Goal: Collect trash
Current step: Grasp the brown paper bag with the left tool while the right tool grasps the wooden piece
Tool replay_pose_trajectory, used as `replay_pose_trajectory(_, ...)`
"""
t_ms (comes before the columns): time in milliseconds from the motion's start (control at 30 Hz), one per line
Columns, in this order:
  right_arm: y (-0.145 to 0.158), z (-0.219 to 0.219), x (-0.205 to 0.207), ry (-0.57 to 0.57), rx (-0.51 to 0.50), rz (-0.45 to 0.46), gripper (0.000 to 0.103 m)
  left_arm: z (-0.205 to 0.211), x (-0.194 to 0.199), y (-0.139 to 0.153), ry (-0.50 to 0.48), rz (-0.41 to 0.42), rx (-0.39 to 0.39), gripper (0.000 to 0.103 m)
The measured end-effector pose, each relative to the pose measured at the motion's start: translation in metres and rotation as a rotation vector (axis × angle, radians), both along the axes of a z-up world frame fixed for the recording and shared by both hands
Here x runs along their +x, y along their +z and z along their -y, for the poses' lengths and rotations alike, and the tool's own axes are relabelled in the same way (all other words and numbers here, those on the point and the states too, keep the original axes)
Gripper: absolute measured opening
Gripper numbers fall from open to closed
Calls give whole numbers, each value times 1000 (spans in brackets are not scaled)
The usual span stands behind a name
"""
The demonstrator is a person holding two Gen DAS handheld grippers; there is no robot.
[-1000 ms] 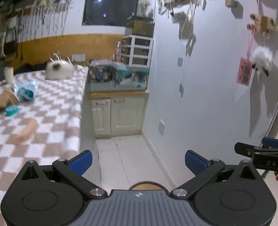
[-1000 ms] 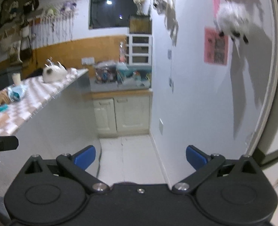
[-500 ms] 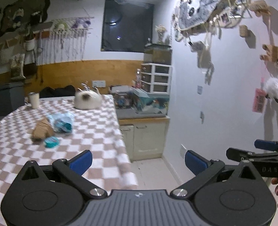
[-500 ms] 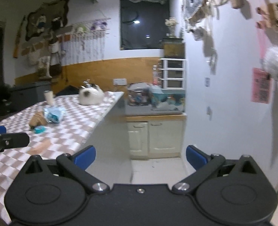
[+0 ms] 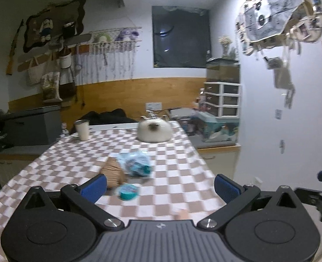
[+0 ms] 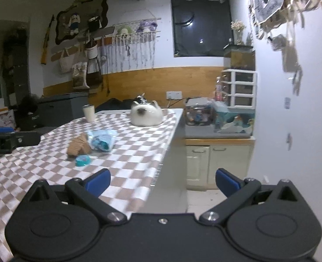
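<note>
— Three bits of trash on your counter [image 5: 178, 174]? Left wrist view?
— Yes: brown paper wad [image 5: 113, 172], blue wrapper [image 5: 138, 163], teal lid [image 5: 128, 192], perhaps; it's blurred. Left gripper [image 5: 161, 185] spread, empty.
— Right wrist view?
— Right gripper [image 6: 163, 180] spread, beside the edge. Lower your jaws slowly, straddling the lid.

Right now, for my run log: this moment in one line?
left gripper open | right gripper open | teal cup, brown paper, plastic bag on table
</note>
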State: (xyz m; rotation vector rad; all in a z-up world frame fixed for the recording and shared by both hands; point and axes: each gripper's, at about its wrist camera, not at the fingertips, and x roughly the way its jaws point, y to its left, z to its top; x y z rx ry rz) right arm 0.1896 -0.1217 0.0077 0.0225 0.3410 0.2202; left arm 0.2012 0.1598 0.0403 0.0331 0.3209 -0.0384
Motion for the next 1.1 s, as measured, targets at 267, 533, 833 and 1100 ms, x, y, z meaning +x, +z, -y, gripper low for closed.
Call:
replay_pose_trajectory(267,-19,-58,35,61,66,-110,103,-67,69,-15,49,-74,0,103)
replay_pose_trajectory(533,-61,-109,75,20,106,-291,103,-115,138,-55,64,-121,-27,103)
replay_pose_trajectory(833,-85,-162,101,71,-17,-350,103,-134,213,-94,56,-215,-108,103)
replay_pose_trajectory(1100,-94,-201,109,111,-159,-335,103,-129,256,-113,36,-242,-96,103)
